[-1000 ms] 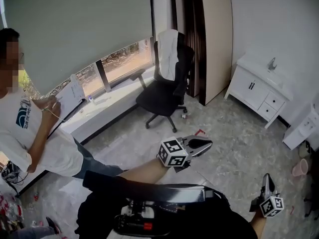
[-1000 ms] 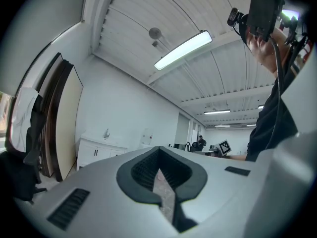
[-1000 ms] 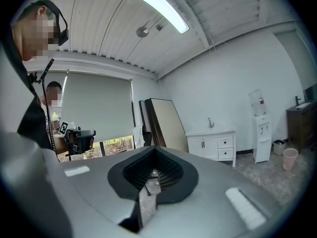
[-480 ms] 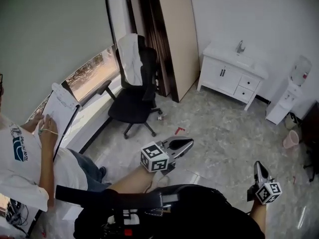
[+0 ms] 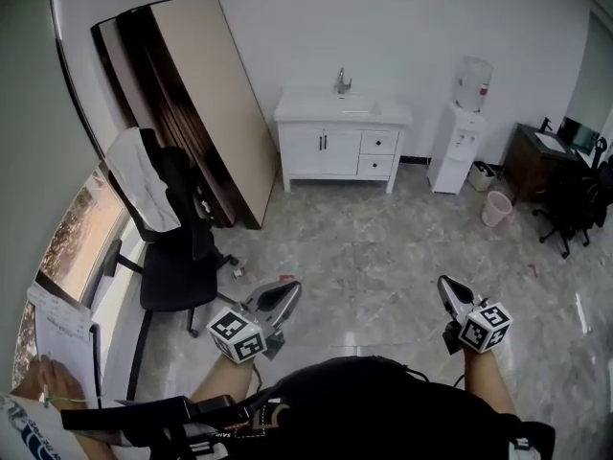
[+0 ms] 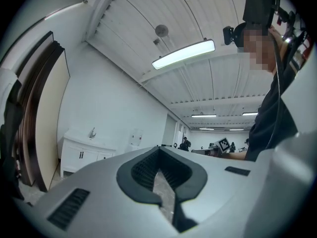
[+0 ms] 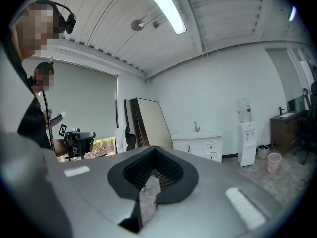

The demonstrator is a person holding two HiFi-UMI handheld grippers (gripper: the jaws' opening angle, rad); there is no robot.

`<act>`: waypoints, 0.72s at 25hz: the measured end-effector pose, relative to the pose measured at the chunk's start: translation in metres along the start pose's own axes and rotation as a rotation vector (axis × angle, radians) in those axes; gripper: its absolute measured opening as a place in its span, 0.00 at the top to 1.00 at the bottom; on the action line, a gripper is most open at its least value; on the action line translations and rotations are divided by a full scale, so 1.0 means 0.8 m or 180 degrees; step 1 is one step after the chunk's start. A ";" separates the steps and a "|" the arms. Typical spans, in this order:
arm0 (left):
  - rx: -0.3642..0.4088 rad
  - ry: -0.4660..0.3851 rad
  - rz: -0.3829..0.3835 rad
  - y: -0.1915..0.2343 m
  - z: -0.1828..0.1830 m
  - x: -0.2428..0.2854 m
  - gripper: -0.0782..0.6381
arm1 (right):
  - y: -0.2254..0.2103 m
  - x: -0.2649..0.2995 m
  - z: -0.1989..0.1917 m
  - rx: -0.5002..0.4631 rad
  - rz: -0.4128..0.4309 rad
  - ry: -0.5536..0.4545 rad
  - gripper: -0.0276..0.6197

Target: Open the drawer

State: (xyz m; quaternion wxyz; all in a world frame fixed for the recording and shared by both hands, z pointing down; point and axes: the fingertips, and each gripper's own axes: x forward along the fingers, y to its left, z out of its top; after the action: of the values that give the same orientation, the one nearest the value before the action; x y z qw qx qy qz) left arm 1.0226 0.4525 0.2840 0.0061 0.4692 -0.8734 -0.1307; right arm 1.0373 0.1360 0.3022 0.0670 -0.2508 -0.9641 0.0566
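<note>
A white sink cabinet point(image 5: 330, 149) stands against the far wall, with two small shut drawers point(image 5: 378, 153) on its right side. It also shows in the left gripper view, the cabinet point(image 6: 83, 154) small and far off, and in the right gripper view as the cabinet point(image 7: 199, 147). My left gripper point(image 5: 288, 289) is shut and empty, held low over the marble floor and pointing toward the cabinet from far away. My right gripper point(image 5: 446, 285) is also shut and empty, well short of the cabinet. Their closed pads show in the left gripper point(image 6: 159, 168) and the right gripper point(image 7: 154, 170).
A black office chair point(image 5: 168, 252) with a white cloth stands at the left, next to a large board point(image 5: 206, 103) leaning on the wall. A water dispenser point(image 5: 462, 142), pink bin point(image 5: 496, 209) and dark desk point(image 5: 538, 156) are to the right. A person writes on a clipboard point(image 5: 62, 348).
The head view has swung right: the cabinet went from the right edge to the upper middle, the chair and window slid left. Both shut grippers swung round with it.
</note>
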 end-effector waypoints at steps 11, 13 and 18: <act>-0.0105 -0.0003 -0.0018 0.113 0.021 -0.020 0.90 | 0.028 0.103 0.015 0.0014 -0.0090 0.0019 0.96; -0.0055 0.0031 -0.0004 0.127 0.025 -0.018 0.90 | 0.026 0.119 0.015 0.0007 -0.0078 0.0026 0.96; -0.0098 0.0020 0.0039 0.159 0.026 -0.011 0.90 | 0.023 0.156 0.010 -0.0001 -0.0036 0.0096 0.96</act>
State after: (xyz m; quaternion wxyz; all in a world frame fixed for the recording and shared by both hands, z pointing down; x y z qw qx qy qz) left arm 0.9209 0.5310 0.2948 0.0169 0.4641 -0.8741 -0.1426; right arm 0.9370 0.2127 0.3043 0.0818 -0.2462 -0.9643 0.0523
